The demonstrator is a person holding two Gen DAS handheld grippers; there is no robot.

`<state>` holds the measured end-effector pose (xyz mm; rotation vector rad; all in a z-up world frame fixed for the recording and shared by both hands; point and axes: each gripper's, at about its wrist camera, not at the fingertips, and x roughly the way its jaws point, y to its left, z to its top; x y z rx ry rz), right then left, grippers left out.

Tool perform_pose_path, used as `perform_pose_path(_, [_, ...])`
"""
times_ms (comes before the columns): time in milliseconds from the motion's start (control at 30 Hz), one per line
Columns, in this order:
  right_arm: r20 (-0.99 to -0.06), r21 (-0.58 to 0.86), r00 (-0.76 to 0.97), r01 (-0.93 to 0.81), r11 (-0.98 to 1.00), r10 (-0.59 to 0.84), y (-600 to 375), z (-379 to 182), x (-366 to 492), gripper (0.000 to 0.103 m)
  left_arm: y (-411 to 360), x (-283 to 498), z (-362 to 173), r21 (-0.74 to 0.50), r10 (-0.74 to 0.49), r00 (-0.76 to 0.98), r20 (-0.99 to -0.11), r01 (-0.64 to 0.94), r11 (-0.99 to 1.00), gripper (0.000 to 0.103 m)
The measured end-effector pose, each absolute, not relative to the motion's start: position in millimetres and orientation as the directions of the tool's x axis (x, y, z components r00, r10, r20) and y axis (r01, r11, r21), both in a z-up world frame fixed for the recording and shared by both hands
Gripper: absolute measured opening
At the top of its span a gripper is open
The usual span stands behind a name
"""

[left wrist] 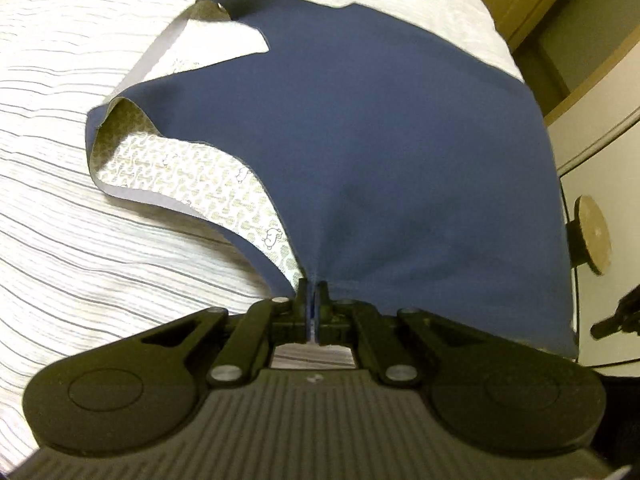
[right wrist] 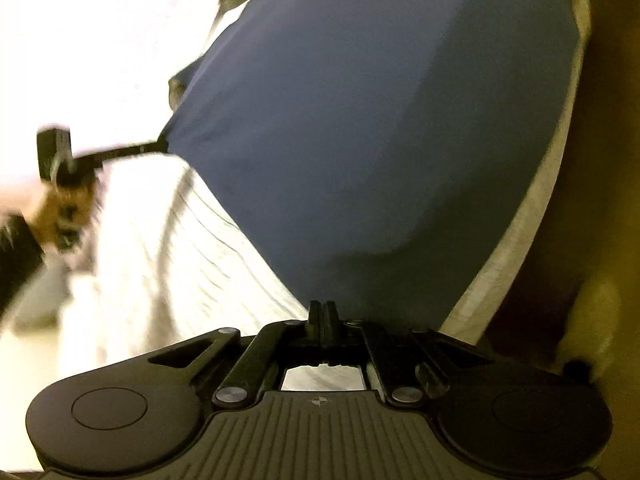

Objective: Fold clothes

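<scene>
I am pinching the navy garment [left wrist: 380,132] lying on the striped bed [left wrist: 80,240]: my left gripper [left wrist: 313,286] is clamping its near hem, and my right gripper [right wrist: 323,306], jaws closed, is gripping that hem further along.

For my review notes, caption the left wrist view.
Left gripper shut on the navy garment's near edge, patterned lining showing, on striped bedding.

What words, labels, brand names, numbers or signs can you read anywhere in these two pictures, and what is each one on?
None: no word, number or brand name can be read in either view.
navy garment: no print or tag shows on the blue outside.
patterned lining: small repeating figures, not letters.
striped bedsheet: stripes only.
left gripper and right gripper: only a small round crosshair mark on each body, no lettering.
</scene>
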<state>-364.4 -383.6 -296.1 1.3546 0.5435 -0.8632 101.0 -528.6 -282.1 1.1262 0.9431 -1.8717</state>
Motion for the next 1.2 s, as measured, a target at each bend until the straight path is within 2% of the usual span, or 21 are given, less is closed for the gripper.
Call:
perform_pose_path(33, [-0.797, 0.567, 0.564, 0.822, 0.054, -0.217, -386.9, -291.7, -356.0, 0.001, -531.3, 100.1, -285.0, -0.21, -0.218, -0.335, -0.916, 0.867, -0.452, 0.0])
perform_pose_path(67, [-0.817, 0.519, 0.534, 0.846, 0.123, -0.219, -390.7, -287.8, -346.4, 0.005, -533.8, 99.4, -286.7, -0.209, -0.217, -0.334, -0.917, 0.867, -0.453, 0.0])
perform_pose_path(133, [-0.842, 0.432, 0.486, 0.867, 0.247, -0.233, -397.8, -281.3, -328.3, 0.036, -536.5, 99.9, -286.9, -0.207, -0.216, -0.337, -0.916, 0.86, -0.466, 0.0])
perform_pose_path(167, [-0.845, 0.402, 0.476, 0.866, 0.296, -0.244, -400.8, -279.4, -320.3, 0.07, -536.6, 100.6, -286.8, -0.207, -0.215, -0.338, -0.916, 0.858, -0.47, 0.0])
perform_pose_path(200, [-0.845, 0.375, 0.467, 0.864, 0.335, -0.261, -403.2, -278.6, -313.5, 0.074, -536.7, 101.3, -286.7, -0.207, -0.215, -0.34, -0.916, 0.856, -0.473, 0.0])
perform_pose_path(333, [-0.865, 0.289, 0.428, 0.852, 0.437, -0.262, -414.0, -293.0, -297.0, 0.074, -529.1, 106.9, -285.4, -0.213, -0.218, -0.348, -0.912, 0.855, -0.472, 0.0])
perform_pose_path(367, [-0.875, 0.259, 0.407, 0.851, 0.458, -0.261, -418.0, -300.1, -295.6, 0.069, -528.5, 106.9, -287.1, -0.212, -0.219, -0.347, -0.912, 0.855, -0.474, 0.0])
perform_pose_path(400, [-0.886, 0.234, 0.387, 0.849, 0.475, -0.254, -420.9, -306.4, -296.4, 0.058, -528.2, 106.3, -289.1, -0.208, -0.219, -0.346, -0.912, 0.853, -0.479, 0.0])
perform_pose_path(467, [-0.908, 0.195, 0.35, 0.84, 0.506, -0.231, -426.4, -318.2, -298.9, 0.047, -528.8, 104.4, -295.0, -0.207, -0.219, -0.344, -0.913, 0.853, -0.479, 0.0])
perform_pose_path(533, [-0.923, 0.161, 0.326, 0.811, 0.562, -0.206, -431.0, -327.0, -293.5, 0.045, -525.7, 106.0, -296.1, -0.208, -0.224, -0.347, -0.911, 0.855, -0.476, 0.0])
perform_pose_path(567, [-0.928, 0.146, 0.316, 0.796, 0.587, -0.197, -431.4, -329.0, -290.3, 0.034, -523.8, 107.6, -294.8, -0.212, -0.23, -0.351, -0.908, 0.856, -0.471, 0.0])
perform_pose_path(600, [-0.93, 0.146, 0.315, 0.789, 0.596, -0.189, -430.1, -325.8, -287.9, 0.0, -521.7, 109.5, -291.8, -0.214, -0.239, -0.356, -0.903, 0.858, -0.467, 0.0])
perform_pose_path(733, [-0.926, 0.145, 0.325, 0.775, 0.615, -0.191, -414.8, -293.9, -279.9, 0.001, -502.0, 125.0, -268.2, -0.212, -0.309, -0.367, -0.877, 0.874, -0.437, 0.0])
perform_pose_path(833, [-0.915, 0.157, 0.347, 0.778, 0.609, -0.208, -401.5, -275.3, -278.7, 0.0, -494.6, 136.6, -279.8, -0.214, -0.296, -0.346, -0.89, 0.892, -0.399, 0.0])
perform_pose_path(967, [-0.918, 0.172, 0.357, 0.754, 0.634, -0.175, -388.7, -283.4, -262.7, 0.0, -486.8, 147.8, -303.3, -0.181, -0.257, -0.289, -0.922, 0.91, -0.373, 0.0])
perform_pose_path(1200, [-0.931, 0.144, 0.316, 0.777, 0.612, -0.182, -397.5, -294.7, -264.5, 0.0, -476.0, 165.9, -297.8, -0.205, -0.305, -0.287, -0.908, 0.94, -0.272, 0.0])
